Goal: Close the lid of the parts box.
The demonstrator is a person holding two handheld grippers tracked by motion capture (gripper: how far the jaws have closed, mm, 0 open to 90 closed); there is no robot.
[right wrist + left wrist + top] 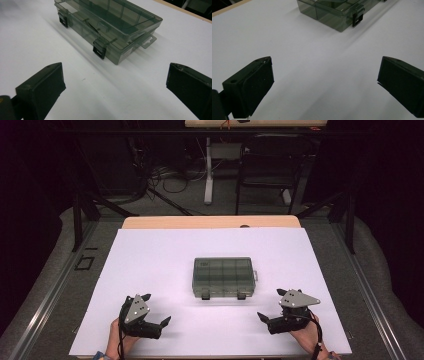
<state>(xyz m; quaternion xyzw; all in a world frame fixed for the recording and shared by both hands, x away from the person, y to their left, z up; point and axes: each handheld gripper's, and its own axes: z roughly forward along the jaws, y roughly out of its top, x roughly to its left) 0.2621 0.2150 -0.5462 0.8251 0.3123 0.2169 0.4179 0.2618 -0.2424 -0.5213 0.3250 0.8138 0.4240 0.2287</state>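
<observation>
Two latches face the person on the smoky compartment box [223, 277], lying mid-table with its long axis left-right, while left gripper [156, 311] and right gripper [270, 304] gape wide, empty.

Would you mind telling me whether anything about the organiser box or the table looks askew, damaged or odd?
Nothing stands out. The smoky plastic organiser box sits flat and square on the white table, lid down, with both black latches at its front. The left tongs and right tongs hang open, clear of it.
</observation>
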